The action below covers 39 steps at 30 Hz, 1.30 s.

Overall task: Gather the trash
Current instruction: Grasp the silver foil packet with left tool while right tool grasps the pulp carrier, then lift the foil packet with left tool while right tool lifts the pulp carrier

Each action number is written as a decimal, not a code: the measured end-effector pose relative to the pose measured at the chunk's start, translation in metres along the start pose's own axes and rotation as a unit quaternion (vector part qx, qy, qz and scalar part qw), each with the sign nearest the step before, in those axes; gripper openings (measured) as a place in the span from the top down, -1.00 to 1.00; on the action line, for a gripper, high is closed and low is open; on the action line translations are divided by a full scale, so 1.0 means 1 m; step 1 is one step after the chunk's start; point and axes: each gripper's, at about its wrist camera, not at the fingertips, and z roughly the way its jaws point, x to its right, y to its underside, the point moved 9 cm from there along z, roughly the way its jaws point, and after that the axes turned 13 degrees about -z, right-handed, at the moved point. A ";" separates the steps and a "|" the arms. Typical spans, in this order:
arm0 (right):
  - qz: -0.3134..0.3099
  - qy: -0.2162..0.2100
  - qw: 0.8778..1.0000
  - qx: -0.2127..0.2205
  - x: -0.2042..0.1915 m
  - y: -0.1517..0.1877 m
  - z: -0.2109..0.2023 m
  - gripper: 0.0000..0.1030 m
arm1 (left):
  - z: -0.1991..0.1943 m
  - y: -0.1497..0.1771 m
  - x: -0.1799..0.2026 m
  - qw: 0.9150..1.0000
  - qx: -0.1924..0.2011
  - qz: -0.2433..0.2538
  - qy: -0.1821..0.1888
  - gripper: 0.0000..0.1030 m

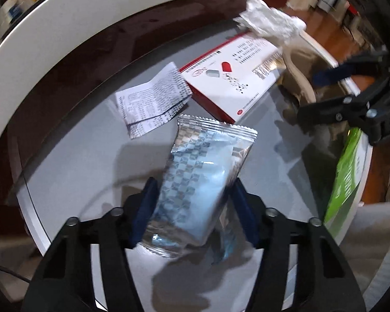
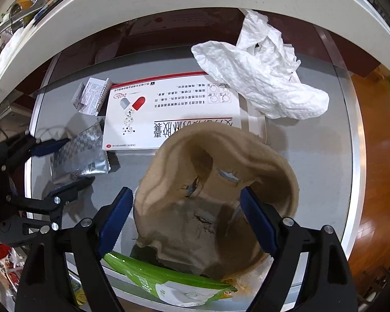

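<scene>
A silver and blue foil wrapper (image 1: 197,182) sits between the fingers of my left gripper (image 1: 195,208), which is shut on it just above the round grey table (image 1: 91,171). The wrapper also shows at the left in the right wrist view (image 2: 80,156). My right gripper (image 2: 187,213) is shut on a crumpled brown paper cup holder (image 2: 215,182). A white and red medicine box (image 2: 174,114), a folded leaflet (image 1: 150,104) and a crumpled white tissue (image 2: 260,78) lie on the table.
A green and white package (image 2: 169,280) lies at the table's near edge. A white curved counter edge (image 2: 169,7) runs behind the table. Wooden floor (image 2: 377,156) lies to the right. My right gripper also shows in the left wrist view (image 1: 325,91).
</scene>
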 end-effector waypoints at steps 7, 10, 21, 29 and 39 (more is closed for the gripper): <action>0.018 -0.001 1.000 0.001 0.003 -0.001 -0.002 -0.73 | -0.007 0.017 0.006 0.999 0.008 -0.032 -0.007 -0.20; 0.017 0.001 1.000 -0.001 0.005 -0.004 0.000 -0.74 | -0.007 0.021 0.012 0.999 0.014 -0.029 -0.024 -0.30; 0.018 -0.042 0.999 0.007 0.001 -0.002 0.000 -0.02 | -0.020 0.011 0.004 0.998 0.026 -0.065 -0.009 0.06; 0.003 -0.002 0.999 0.053 0.017 -0.002 -0.048 -0.83 | -0.035 0.021 0.006 0.997 0.036 -0.070 -0.027 0.02; 0.031 0.015 0.999 0.005 0.037 0.001 -0.006 -0.92 | -0.051 0.020 0.003 0.995 0.050 -0.086 -0.012 0.01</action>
